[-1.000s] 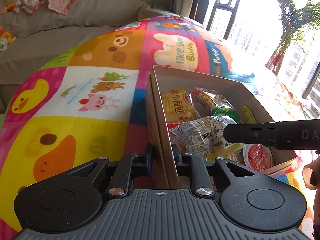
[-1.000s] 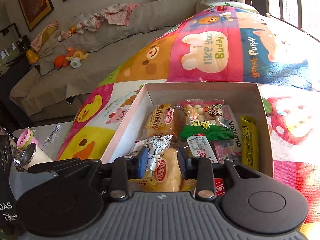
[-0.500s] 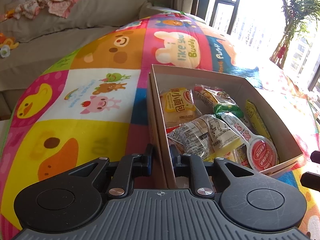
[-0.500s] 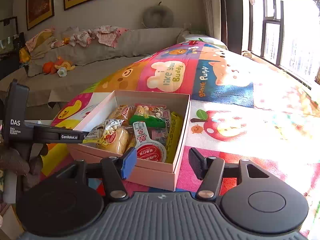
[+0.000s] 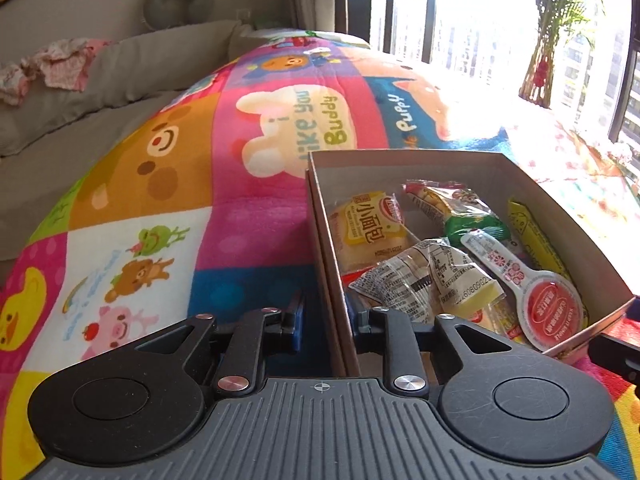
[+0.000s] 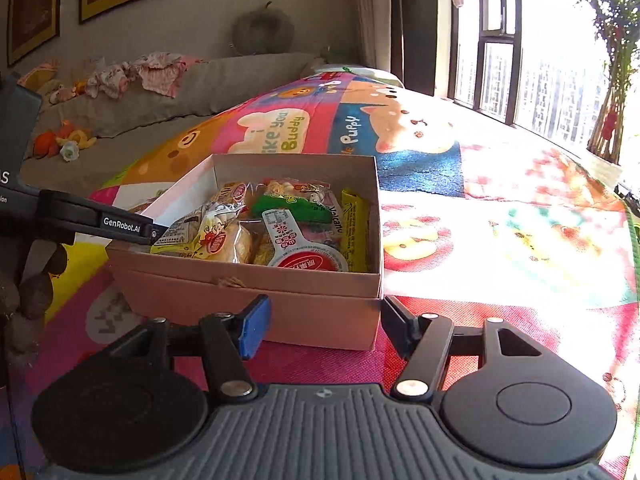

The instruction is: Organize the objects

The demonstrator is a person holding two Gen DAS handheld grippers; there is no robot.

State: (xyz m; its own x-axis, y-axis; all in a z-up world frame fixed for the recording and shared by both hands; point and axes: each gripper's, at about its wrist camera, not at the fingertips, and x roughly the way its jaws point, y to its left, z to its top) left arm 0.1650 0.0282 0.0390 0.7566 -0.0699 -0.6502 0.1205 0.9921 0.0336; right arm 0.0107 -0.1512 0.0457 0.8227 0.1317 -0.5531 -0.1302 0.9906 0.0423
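The snacks look already gathered into the cardboard box [image 6: 256,284], which sits on the cartoon-printed play mat [image 5: 168,184], so the step in hand seems to be letting go of the box after the filling. The left gripper [image 5: 325,322] straddles the box's near side wall, one finger outside and one inside; its jaws are opening, the wall between them with a gap showing on the outer side, so nothing is gripped. The right gripper [image 6: 325,330] sits low just before the box's front corner, jaws about half spread and empty, the corner near the gap but not pinched. Inside the box lie soft, crinkly plastic packets: a yellow bun pack [image 5: 370,226] toward the back wall, a clear printed wrapper [image 5: 424,280] nearer the left gripper, a green-banded bag [image 5: 466,216], a spoon-shaped sauce cup with a red foil lid [image 5: 548,312] by the front wall, and a slim yellow stick pack [image 6: 356,228] along the far side. The next move probably calls for lifting the left fingers clear of the thin, stiff wall without tipping the box.
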